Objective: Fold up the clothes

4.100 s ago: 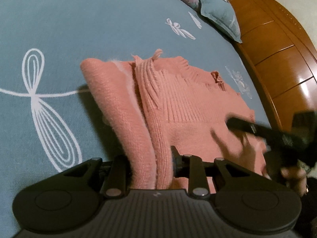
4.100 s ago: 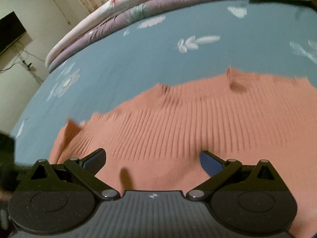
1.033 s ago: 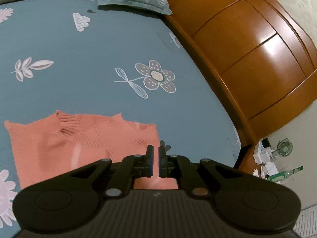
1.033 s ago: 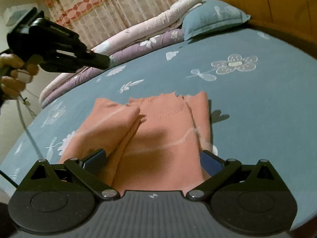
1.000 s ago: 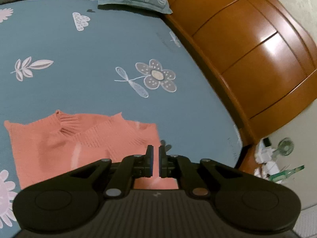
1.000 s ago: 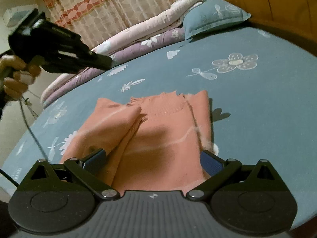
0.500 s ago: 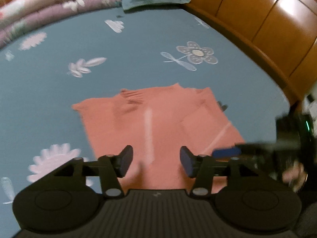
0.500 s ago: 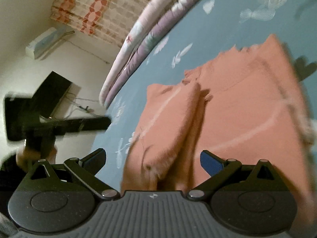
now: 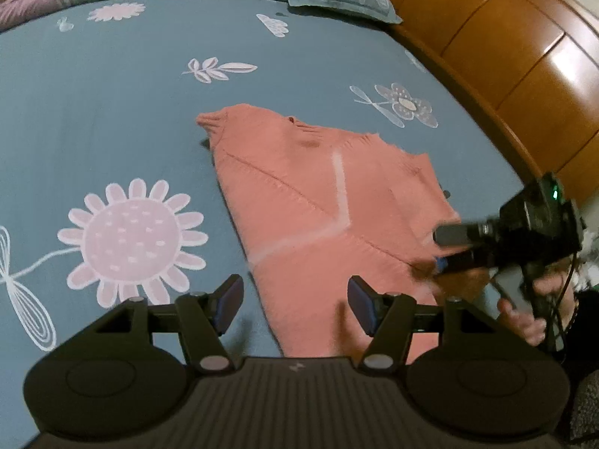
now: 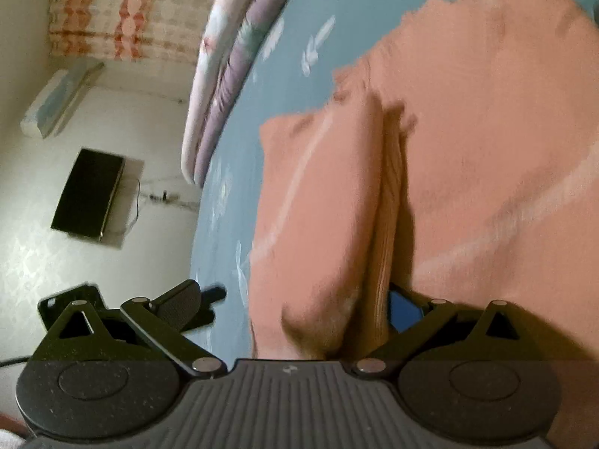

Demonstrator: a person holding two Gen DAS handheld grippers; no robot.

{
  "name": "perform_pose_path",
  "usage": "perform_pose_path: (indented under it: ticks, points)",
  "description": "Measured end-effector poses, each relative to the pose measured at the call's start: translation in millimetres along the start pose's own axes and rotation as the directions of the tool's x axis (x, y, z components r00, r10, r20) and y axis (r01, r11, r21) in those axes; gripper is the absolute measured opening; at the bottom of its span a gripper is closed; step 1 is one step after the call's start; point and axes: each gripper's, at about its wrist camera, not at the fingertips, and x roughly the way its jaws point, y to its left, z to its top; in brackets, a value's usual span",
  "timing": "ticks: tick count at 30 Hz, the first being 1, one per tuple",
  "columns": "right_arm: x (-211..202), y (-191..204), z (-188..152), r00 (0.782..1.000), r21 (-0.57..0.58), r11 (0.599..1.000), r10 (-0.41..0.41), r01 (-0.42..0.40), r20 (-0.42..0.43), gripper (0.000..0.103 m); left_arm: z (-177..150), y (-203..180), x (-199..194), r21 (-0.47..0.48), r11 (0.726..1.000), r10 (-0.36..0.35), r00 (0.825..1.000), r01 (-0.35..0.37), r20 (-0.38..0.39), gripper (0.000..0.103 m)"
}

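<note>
Salmon-pink knit sweater (image 9: 329, 217) lies part-folded, sleeves tucked in, on blue flower-print bed (image 9: 112, 93). Left wrist view: left tongs (image 9: 295, 301), just been opening, spread w/ nothing between. Right wrist view: right tongs (image 10: 295, 305) spread astride sweater's near fold, not pinching. Final fold-over prob. left.

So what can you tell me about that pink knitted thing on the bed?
The salmon-pink knitted sweater lies flat on the blue flower-printed bedsheet, partly folded, its sides turned inward. It looks soft and fuzzy, with ribbed edging and a thin pale stripe. The right wrist view shows a folded flap lying on top near that gripper.
</note>
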Motion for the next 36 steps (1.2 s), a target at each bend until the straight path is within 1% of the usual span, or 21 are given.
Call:
perform_pose_path:
  ticks: [2, 4, 8, 10, 12, 13, 14, 15, 16, 17, 19, 21, 25, 27, 29, 32, 36]
  points:
    - [2, 2, 1, 1.000, 0.011, 1.000, -0.002, 0.001, 0.021, 0.103, -2, 8, 2, -0.020, 1.000, -0.021, 1.000, 0.021, 0.004, 0.062]
    - [5, 12, 8, 0.998, -0.012, 1.000, 0.017, -0.016, 0.062, 0.103, -2, 12, 5, -0.027, 0.999, -0.033, 0.999, 0.033, 0.009, 0.062]
    - [17, 16, 9, 0.998, -0.082, 0.997, -0.006, 0.012, 0.064, 0.102, -6, 18, 6, -0.043, 0.997, -0.065, 0.997, 0.066, 0.033, 0.063]
    - [16, 11, 2, 0.997, -0.108, 0.994, -0.003, 0.011, 0.078, 0.101, -13, 21, 6, -0.052, 0.996, -0.072, 0.996, 0.074, 0.047, 0.068]
    - [16, 14, -1, 0.995, -0.144, 0.988, -0.042, 0.055, 0.094, 0.094, -20, 27, 8, -0.076, 0.995, -0.062, 0.997, 0.066, 0.054, 0.068]
    - [16, 15, -3, 0.992, -0.158, 0.984, -0.064, 0.080, 0.105, 0.087, -24, 31, 11, -0.100, 0.993, -0.056, 0.997, 0.062, 0.054, 0.068]
    - [15, 18, -5, 0.989, -0.164, 0.980, -0.092, 0.110, 0.117, 0.077, -28, 35, 14, -0.125, 0.990, -0.053, 0.997, 0.060, 0.056, 0.068]
    - [14, 20, -6, 0.984, -0.169, 0.976, -0.119, 0.140, 0.129, 0.071, -31, 38, 16, -0.146, 0.987, -0.053, 0.997, 0.061, 0.058, 0.068]
    - [12, 24, -9, 0.980, -0.186, 0.969, -0.141, 0.165, 0.137, 0.058, -34, 41, 19, -0.168, 0.984, -0.055, 0.997, 0.064, 0.057, 0.068]
    - [9, 28, -11, 0.976, -0.204, 0.960, -0.162, 0.190, 0.146, 0.047, -35, 43, 20, -0.183, 0.981, -0.056, 0.997, 0.066, 0.057, 0.068]
    - [4, 36, -15, 0.965, -0.238, 0.941, -0.203, 0.239, 0.164, 0.036, -38, 43, 22, -0.194, 0.979, -0.057, 0.997, 0.067, 0.055, 0.068]
    - [-2, 46, -16, 0.955, -0.279, 0.920, -0.231, 0.276, 0.184, 0.030, -38, 40, 22, -0.177, 0.982, -0.054, 0.997, 0.061, 0.049, 0.068]
    - [-15, 75, -8, 0.941, -0.380, 0.866, -0.258, 0.327, 0.220, 0.028, -34, 30, 19, -0.129, 0.991, -0.029, 0.998, 0.037, 0.062, 0.071]
    - [-18, 90, 1, 0.931, -0.436, 0.825, -0.287, 0.361, 0.228, 0.027, -33, 25, 17, -0.118, 0.992, -0.038, 0.997, 0.046, 0.069, 0.072]
    - [-30, 96, 7, 0.919, -0.472, 0.789, -0.315, 0.392, 0.236, 0.027, -32, 19, 16, -0.105, 0.993, -0.048, 0.996, 0.056, 0.074, 0.073]
    - [-42, 99, 20, 0.896, -0.489, 0.751, -0.358, 0.443, 0.261, 0.026, -31, 10, 15, -0.083, 0.995, -0.051, 0.996, 0.058, 0.079, 0.073]
    - [-67, 90, 31, 0.859, -0.471, 0.718, -0.416, 0.512, 0.300, 0.026, -28, -1, 17, -0.057, 0.996, -0.058, 0.996, 0.062, 0.073, 0.075]
